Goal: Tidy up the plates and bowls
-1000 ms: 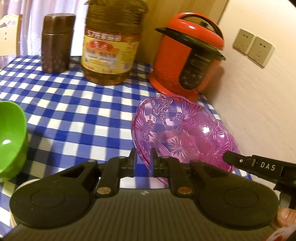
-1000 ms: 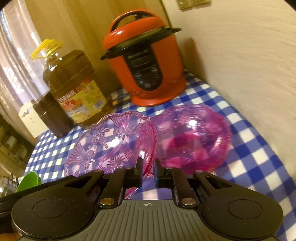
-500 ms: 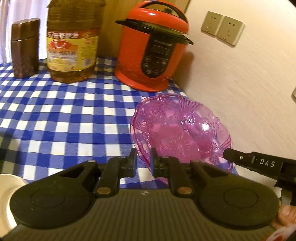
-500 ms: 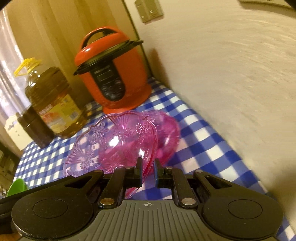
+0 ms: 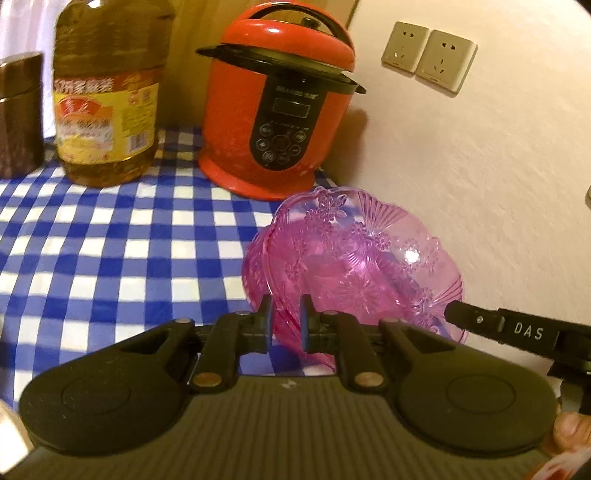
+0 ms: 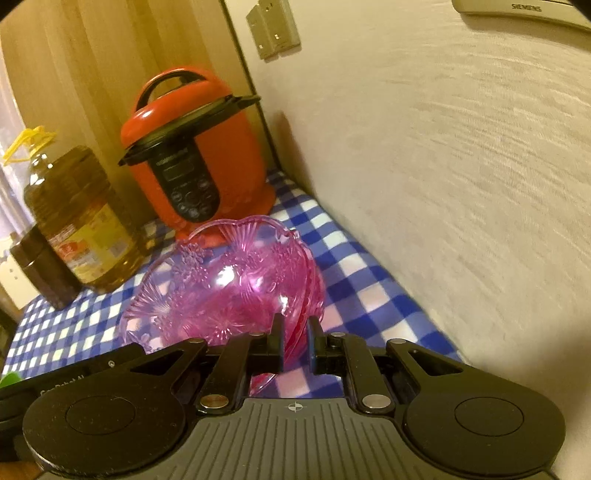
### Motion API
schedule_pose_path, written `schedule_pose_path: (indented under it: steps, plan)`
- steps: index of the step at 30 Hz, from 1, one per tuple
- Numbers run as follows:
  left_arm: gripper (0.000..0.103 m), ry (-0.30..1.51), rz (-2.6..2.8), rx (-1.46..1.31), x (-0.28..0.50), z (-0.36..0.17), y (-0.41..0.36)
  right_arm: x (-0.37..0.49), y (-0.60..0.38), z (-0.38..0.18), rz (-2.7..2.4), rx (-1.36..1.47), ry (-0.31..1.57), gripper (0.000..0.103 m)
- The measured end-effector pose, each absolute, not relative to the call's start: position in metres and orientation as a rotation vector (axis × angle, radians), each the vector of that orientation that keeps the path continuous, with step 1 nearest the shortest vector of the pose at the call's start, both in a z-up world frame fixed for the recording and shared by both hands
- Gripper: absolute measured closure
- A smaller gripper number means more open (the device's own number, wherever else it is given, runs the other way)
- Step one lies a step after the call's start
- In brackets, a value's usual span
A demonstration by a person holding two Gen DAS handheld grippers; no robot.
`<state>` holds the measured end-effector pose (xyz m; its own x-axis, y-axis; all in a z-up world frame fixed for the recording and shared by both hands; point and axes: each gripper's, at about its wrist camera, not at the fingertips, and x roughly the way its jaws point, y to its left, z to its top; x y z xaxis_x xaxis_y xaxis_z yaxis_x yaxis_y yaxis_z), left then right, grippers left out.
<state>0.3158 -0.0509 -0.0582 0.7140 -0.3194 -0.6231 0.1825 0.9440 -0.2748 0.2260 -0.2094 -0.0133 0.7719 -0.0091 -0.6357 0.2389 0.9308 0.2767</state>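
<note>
**Readable lettering on the two views**

"DAS" shows in white on the right gripper's finger [image 5: 517,328], at the left view's right edge. "SIEMENS" sits on a grey wall unit [image 6: 524,9], top right. The oil bottle's label [image 5: 103,118] carries blurred Chinese characters, unreadable.

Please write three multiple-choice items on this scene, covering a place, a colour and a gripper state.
1. Where does the red cooker stand?
A. in the table's corner by the wall
B. on the floor
C. inside a cabinet

2. What colour is the patterned bowl?
A. green
B. clear pink
C. white

3. How is the left gripper?
A. wide open, empty
B. out of view
C. shut on the bowl's rim

Key: 1 A, it sits on the checked cloth beside the wall; 2 B, see-through pink plastic; 3 C, the rim sits between its nearly closed fingers.
</note>
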Motion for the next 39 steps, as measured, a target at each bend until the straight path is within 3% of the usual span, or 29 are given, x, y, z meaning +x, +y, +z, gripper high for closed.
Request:
schedule_pose_path:
  steps: [39]
  plan:
    - [0.089, 0.759, -0.256, -0.074, 0.347, -0.086, -0.065, 0.276, -0.207, -0.043, -0.150, 0.230, 0.752, 0.091]
